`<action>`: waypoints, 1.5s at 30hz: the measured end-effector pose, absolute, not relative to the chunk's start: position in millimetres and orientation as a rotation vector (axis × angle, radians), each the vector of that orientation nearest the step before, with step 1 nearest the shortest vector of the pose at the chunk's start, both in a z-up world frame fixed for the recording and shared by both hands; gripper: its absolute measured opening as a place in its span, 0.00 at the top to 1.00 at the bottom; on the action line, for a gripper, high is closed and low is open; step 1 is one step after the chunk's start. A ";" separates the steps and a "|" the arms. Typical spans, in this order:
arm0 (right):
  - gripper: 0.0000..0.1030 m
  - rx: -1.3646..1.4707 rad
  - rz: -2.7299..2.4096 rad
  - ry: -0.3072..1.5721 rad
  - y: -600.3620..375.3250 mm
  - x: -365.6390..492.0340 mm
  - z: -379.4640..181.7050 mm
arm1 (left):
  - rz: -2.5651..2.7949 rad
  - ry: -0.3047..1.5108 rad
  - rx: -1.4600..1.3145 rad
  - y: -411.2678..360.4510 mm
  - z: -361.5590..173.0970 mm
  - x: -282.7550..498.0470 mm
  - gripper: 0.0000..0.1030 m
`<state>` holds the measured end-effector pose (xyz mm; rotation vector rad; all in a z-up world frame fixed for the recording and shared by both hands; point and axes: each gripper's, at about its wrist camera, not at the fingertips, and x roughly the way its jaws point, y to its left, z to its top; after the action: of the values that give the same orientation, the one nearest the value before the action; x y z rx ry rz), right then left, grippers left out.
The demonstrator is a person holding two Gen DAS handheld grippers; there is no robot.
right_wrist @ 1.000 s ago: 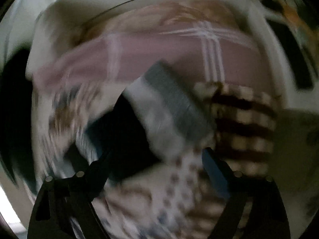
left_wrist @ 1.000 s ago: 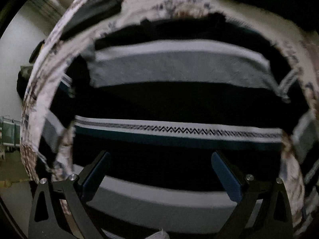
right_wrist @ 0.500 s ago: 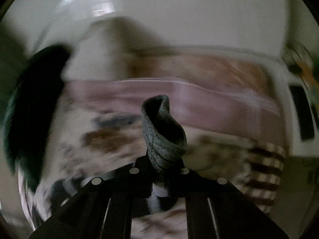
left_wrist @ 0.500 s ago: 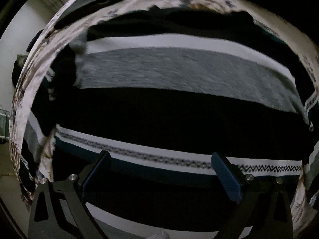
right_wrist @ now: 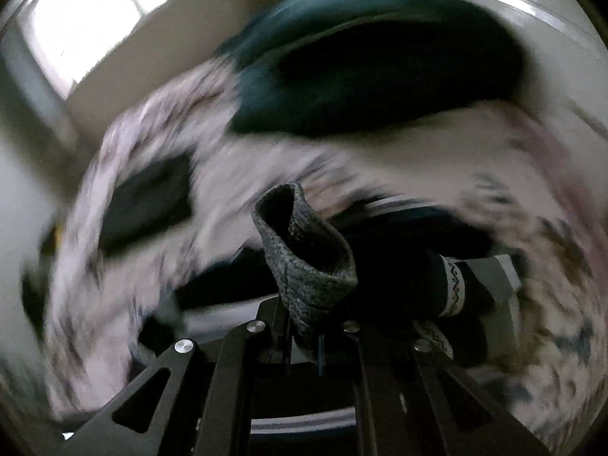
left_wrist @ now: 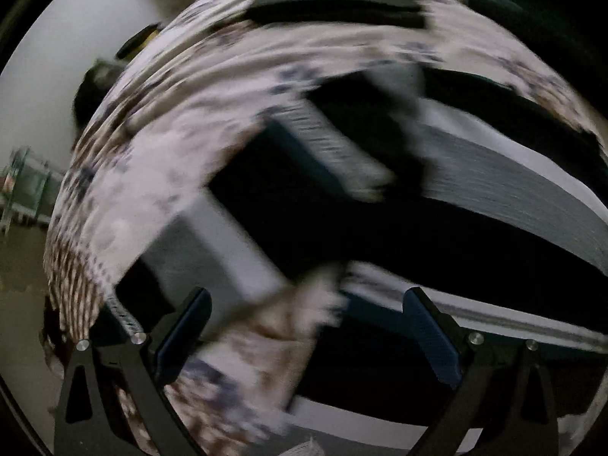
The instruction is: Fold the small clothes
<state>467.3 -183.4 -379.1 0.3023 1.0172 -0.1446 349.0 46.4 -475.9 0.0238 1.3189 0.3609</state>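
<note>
A black, grey and white striped sweater [left_wrist: 475, 197] lies on a floral bedsheet [left_wrist: 159, 144], one sleeve [left_wrist: 330, 148] slanting across it. My left gripper [left_wrist: 304, 326] is open just above the sweater's lower edge, with a patch of sheet between its fingers. My right gripper [right_wrist: 315, 326] is shut on a grey knit cuff [right_wrist: 304, 254] of the sweater, which sticks up from the jaws. More of the sweater [right_wrist: 452, 285] trails to the right below it. Both views are blurred by motion.
A dark teal garment [right_wrist: 361, 64] lies at the far side of the bed. A folded dark item [left_wrist: 334, 0] lies on the sheet at the top, and it also shows in the right wrist view [right_wrist: 148, 197]. Floor and a wall [left_wrist: 57, 87] lie left.
My right gripper shut on the grey cuff and swung left with it. My left gripper stayed open while its view shifted; a sleeve now lies across the sweater.
</note>
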 end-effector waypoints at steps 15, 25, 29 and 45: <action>0.30 0.201 0.051 1.345 -36.7 468.8 -508.6 | 0.412 1.353 -0.174 158.7 -505.9 338.8 0.00; 0.00 0.091 -0.243 1.279 -138.9 385.2 -457.7 | 0.465 1.408 -0.394 185.1 -477.5 249.4 0.00; 0.00 0.040 -0.278 1.265 -159.4 375.7 -460.3 | 0.543 1.425 -0.630 207.8 -496.4 214.3 0.00; 0.00 -0.077 -0.262 1.341 -169.8 372.0 -474.0 | 0.947 0.782 -1.217 315.5 -517.6 185.4 0.94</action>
<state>372.0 -169.8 -474.0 -0.0766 1.3415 -0.2622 185.4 315.5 -517.6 -1.2175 0.7822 0.9473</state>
